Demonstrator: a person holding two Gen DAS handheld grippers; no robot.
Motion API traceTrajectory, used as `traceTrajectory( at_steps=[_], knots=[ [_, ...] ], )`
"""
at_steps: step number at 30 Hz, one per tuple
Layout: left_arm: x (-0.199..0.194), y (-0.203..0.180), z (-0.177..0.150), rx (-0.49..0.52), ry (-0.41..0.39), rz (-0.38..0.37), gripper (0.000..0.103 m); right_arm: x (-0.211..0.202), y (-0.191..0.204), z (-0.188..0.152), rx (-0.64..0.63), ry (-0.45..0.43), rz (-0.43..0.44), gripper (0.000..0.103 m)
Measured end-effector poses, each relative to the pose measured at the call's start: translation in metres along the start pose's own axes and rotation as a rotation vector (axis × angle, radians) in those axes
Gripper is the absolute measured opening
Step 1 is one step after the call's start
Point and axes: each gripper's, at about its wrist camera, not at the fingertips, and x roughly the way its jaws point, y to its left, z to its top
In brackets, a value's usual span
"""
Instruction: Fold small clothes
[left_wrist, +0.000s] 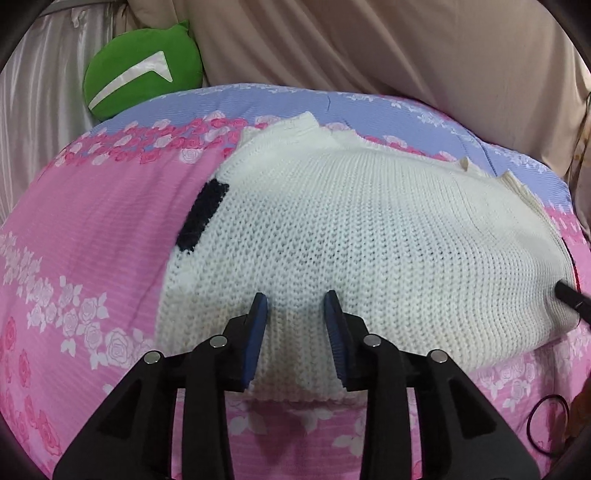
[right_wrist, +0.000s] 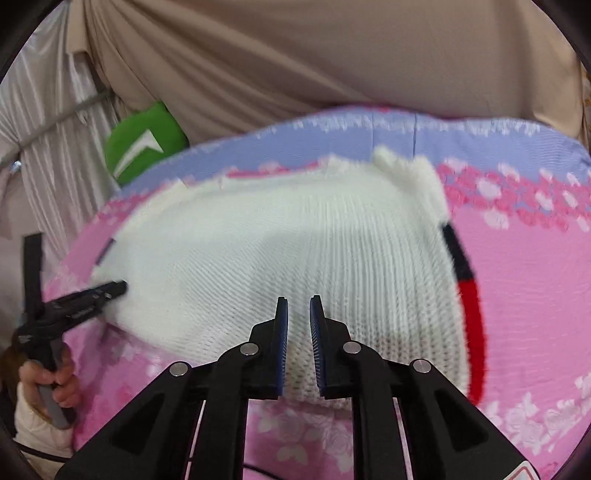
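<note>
- A white knitted sweater (left_wrist: 351, 236) lies spread flat on a bed with a pink and lilac rose-print sheet (left_wrist: 92, 236).
- The left gripper (left_wrist: 295, 299) is over the sweater's near hem, jaws partly open, the knit between them but not clamped.
- The right gripper (right_wrist: 298, 301) is over the near hem further along, jaws almost together, a narrow gap of knit between them; whether they pinch it is unclear.
- A green cushion (left_wrist: 142, 70) sits at the bed's far edge, against beige curtains (left_wrist: 369, 40).
</note>
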Motion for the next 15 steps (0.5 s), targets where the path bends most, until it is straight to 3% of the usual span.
traceTrajectory(
  at_steps=[2, 5, 6, 10, 15],
  knots=[
    [0.0, 0.0, 0.0, 0.001, 0.004, 0.006, 0.034, -0.006, -0.012, -0.005, 0.059, -0.007, 0.048, 0.011],
    [0.001, 0.001, 0.001, 0.002, 0.0, 0.006, 0.035, -0.02, -0.015, -0.002, 0.045, -0.043, -0.065, 0.018],
    [0.001, 0.0, 0.0, 0.005, -0.005, 0.01, 0.035, -0.022, -0.016, -0.002, 0.049, -0.038, -0.067, 0.019],
    [0.002, -0.003, -0.002, 0.019, -0.02, 0.029, 0.036, -0.031, 0.001, 0.005, 0.025, -0.049, -0.008, 0.019],
    [0.002, -0.001, -0.003, 0.014, -0.024, 0.023, 0.036, -0.027, 0.056, 0.033, -0.084, -0.092, 0.092, 0.023]
  ],
)
